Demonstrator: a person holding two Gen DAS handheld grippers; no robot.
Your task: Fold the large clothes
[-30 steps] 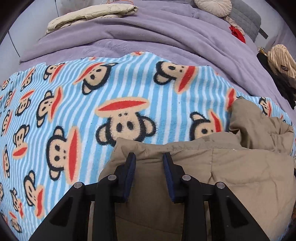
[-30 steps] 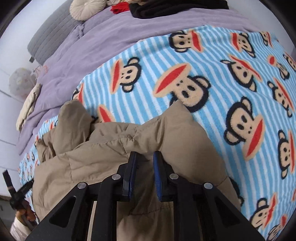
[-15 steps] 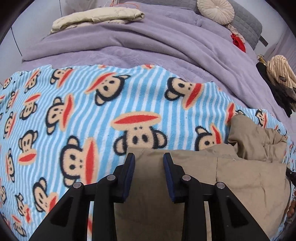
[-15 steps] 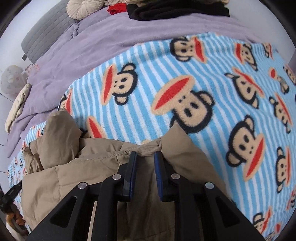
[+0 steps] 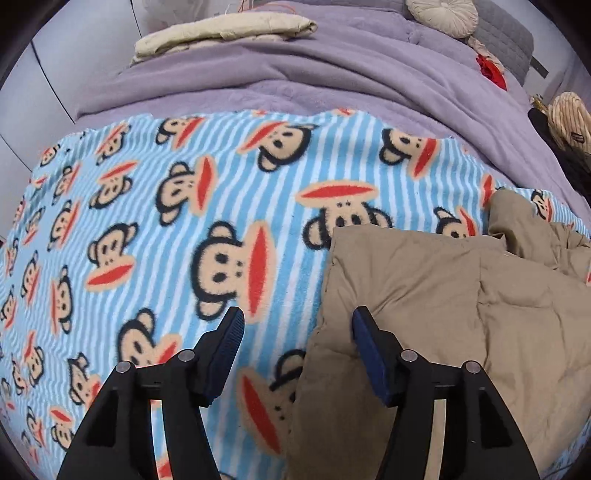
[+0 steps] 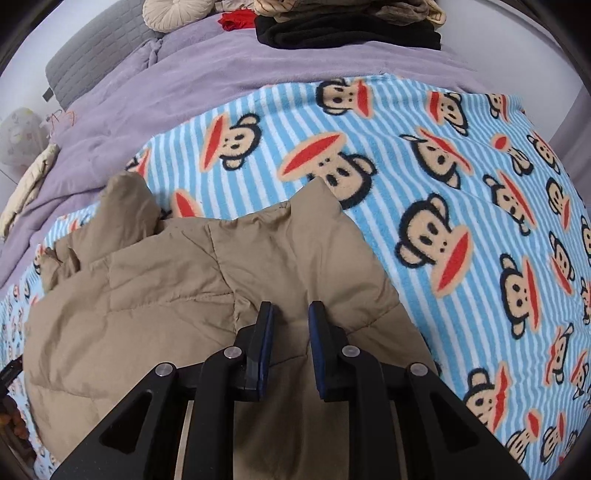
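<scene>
Here, puffy quilted tan jacket point(image 5: 461, 317) on fuzzy striped monkey-print blanket point(image 5: 155, 236).

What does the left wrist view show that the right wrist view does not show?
Only the left wrist view shows the left gripper, wide open at the tan jacket edge, and a folded cream garment in full. Only the right wrist view shows the right gripper, narrowly open over the jacket, and a black garment. Both show the jacket lying on the monkey blanket, the purple cover and a round cushion.
</scene>
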